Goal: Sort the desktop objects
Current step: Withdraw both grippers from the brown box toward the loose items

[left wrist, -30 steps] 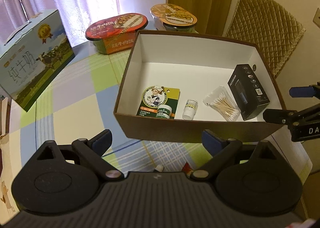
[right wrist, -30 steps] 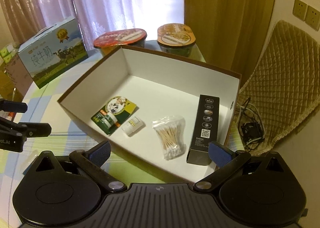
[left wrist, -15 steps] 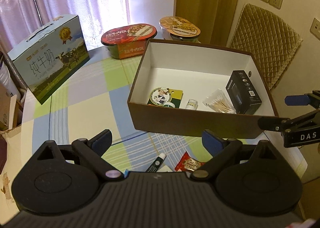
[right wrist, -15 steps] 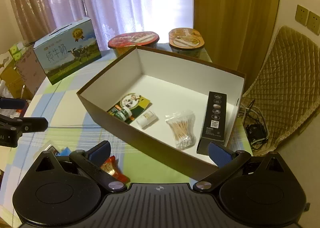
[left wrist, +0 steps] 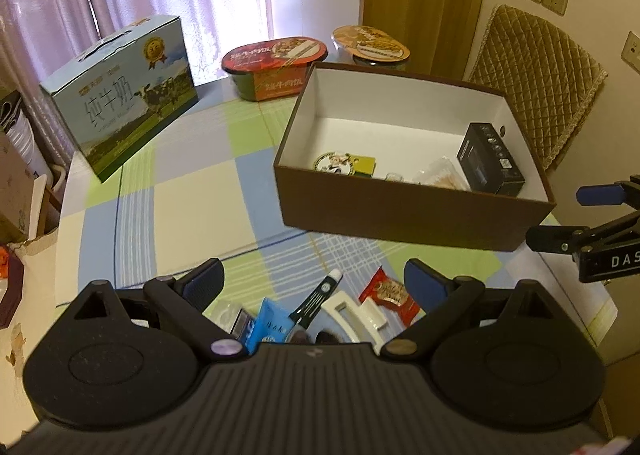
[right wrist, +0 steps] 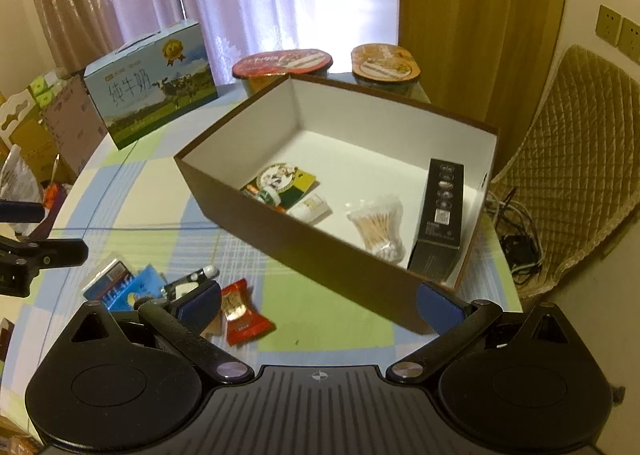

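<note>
A brown box [left wrist: 416,215] [right wrist: 320,251] with a white inside holds a black carton [right wrist: 440,211], a bag of cotton swabs [right wrist: 378,223], a small white bottle [right wrist: 310,209] and a green card [right wrist: 286,183]. On the table in front of it lie a red snack packet [left wrist: 390,291] [right wrist: 240,311], a black tube [left wrist: 318,297], a white clip [left wrist: 354,317] and a blue packet [left wrist: 268,325] [right wrist: 132,287]. My left gripper [left wrist: 314,279] is open and empty above these loose items. My right gripper [right wrist: 318,295] is open and empty near the box's front wall.
A blue milk carton box [left wrist: 120,95] stands at the back left. Two instant-meal bowls, one red [left wrist: 276,63] and one orange [left wrist: 370,43], sit behind the brown box. A quilted chair [right wrist: 568,159] stands to the right, with cables on the floor.
Both grippers have pulled back and up from the box. The loose items on the table in front of it have come into view. Both stay open.
</note>
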Demonstrator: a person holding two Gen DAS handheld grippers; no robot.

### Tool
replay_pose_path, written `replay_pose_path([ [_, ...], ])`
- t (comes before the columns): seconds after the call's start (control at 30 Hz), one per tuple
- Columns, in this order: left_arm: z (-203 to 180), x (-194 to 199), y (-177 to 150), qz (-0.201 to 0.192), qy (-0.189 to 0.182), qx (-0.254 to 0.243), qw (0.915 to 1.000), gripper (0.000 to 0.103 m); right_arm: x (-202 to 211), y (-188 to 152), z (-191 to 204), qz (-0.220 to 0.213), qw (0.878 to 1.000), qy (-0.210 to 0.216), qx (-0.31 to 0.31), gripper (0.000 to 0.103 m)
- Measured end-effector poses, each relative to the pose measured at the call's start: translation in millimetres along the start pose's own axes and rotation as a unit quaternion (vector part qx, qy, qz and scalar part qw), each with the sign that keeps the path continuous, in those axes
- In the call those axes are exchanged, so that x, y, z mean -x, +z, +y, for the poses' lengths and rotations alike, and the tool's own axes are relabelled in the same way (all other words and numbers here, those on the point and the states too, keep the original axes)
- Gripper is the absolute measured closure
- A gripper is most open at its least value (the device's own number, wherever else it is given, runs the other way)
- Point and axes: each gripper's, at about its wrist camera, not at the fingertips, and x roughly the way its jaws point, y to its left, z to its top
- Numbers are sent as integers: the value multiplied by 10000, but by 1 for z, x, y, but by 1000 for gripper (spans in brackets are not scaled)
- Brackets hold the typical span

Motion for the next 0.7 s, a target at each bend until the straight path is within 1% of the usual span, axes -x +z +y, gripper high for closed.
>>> replay_pose_path([
  [0.23, 4, 5, -22, 104, 62, 130, 9998, 8, -5, -10, 9, 150, 9998, 79, 53, 2],
  [0.5, 7, -4, -45, 342, 113, 223, 9991, 8, -12, -16, 14, 272, 9995, 121, 86, 2],
  [0.6, 11, -5, -51, 378, 120, 280, 9988, 8, -15, -19, 15, 310, 9994, 155, 92, 2],
  [0.7, 14, -5, -57, 375, 201, 318, 9986, 8, -19, -23, 17, 335, 9992, 198, 81, 2],
])
